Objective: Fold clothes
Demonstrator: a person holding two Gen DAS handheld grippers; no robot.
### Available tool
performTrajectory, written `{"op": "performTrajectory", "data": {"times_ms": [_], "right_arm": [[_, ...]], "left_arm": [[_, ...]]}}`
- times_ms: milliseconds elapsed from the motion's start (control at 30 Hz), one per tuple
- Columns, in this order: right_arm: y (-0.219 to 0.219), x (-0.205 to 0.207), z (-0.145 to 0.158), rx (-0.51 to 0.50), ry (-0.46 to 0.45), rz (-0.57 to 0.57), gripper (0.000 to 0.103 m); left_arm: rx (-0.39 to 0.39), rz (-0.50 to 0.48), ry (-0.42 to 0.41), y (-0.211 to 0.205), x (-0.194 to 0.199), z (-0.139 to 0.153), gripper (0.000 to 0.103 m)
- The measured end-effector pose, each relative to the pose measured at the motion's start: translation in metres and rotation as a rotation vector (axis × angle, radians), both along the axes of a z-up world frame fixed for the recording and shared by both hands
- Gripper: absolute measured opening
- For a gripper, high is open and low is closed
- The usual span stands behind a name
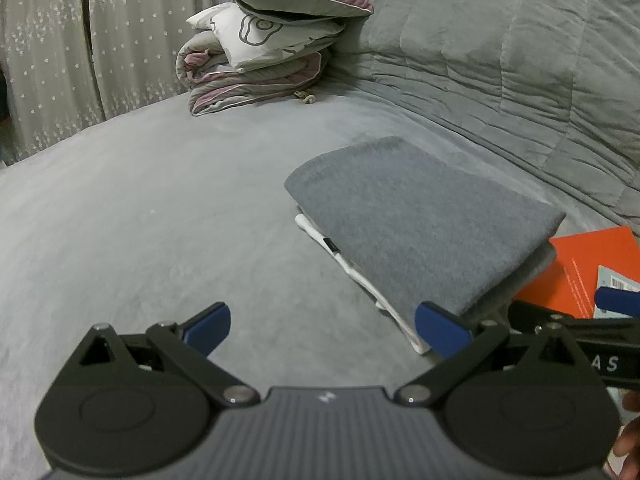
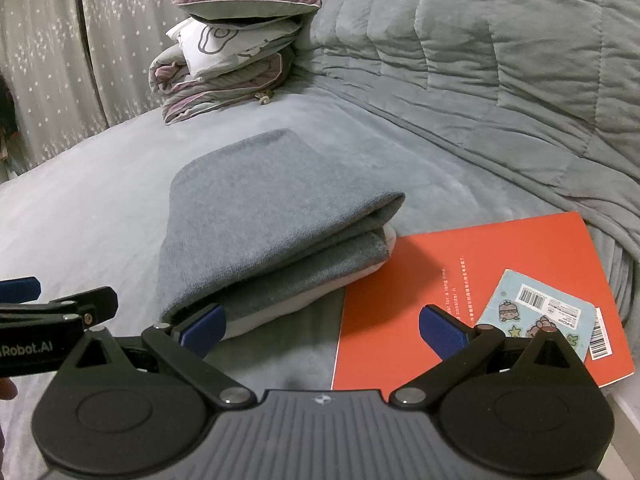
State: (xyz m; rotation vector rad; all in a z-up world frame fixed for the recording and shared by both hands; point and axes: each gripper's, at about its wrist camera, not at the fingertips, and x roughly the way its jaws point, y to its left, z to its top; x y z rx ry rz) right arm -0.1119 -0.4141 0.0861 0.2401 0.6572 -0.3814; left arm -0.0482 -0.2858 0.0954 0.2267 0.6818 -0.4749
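Resting mid-frame on the grey bed cover (image 1: 140, 208), the folded grey garment (image 1: 420, 236) sits squared, with a white layer (image 1: 360, 276) showing under its near edge. Left gripper (image 1: 322, 332) stands wide open, empty, its right-hand pad just beside the garment's near corner. Right gripper (image 2: 322, 332) is likewise spread wide and holds nothing; its left-hand pad appears to touch the fold's lower edge, though contact is hard to confirm.

Risk: either pad could snag that near edge on moving and drag the layers apart, undoing the fold.

Only the right wrist view shows the orange book (image 2: 480, 280) in full, lower right, with its stickered card (image 2: 536, 308) and the stacked fold edges. Bedding pile (image 1: 260, 52) sits upper left.
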Motion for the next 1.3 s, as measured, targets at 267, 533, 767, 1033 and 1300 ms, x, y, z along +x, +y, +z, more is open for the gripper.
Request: {"op": "performTrajectory", "data": {"times_ms": [267, 533, 767, 1033, 1300], "right_arm": [[0.0030, -0.0006, -0.0012, -0.007, 0.007, 0.002, 0.103], [0.0028, 0.0006, -0.0019, -0.010, 0.012, 0.003, 0.103], [0.0026, 0.0016, -0.0019, -0.010, 0.013, 0.000, 0.103], [0.0022, 0.0019, -0.0021, -0.009, 0.014, -0.002, 0.103], [0.0025, 0.0019, -0.0024, -0.009, 0.016, -0.004, 0.103]], "left_arm": [[0.010, -0.001, 0.004, 0.0005, 0.0011, -0.0014, 0.103], [0.011, -0.002, 0.010, 0.0005, 0.0004, -0.0023, 0.103], [0.012, -0.012, 0.005, 0.0000, 0.0011, -0.0029, 0.103], [0.006, -0.011, 0.008, -0.0010, 0.0009, -0.0037, 0.103], [0.003, -0.015, -0.014, -0.0014, -0.0026, -0.0034, 0.103]]}}
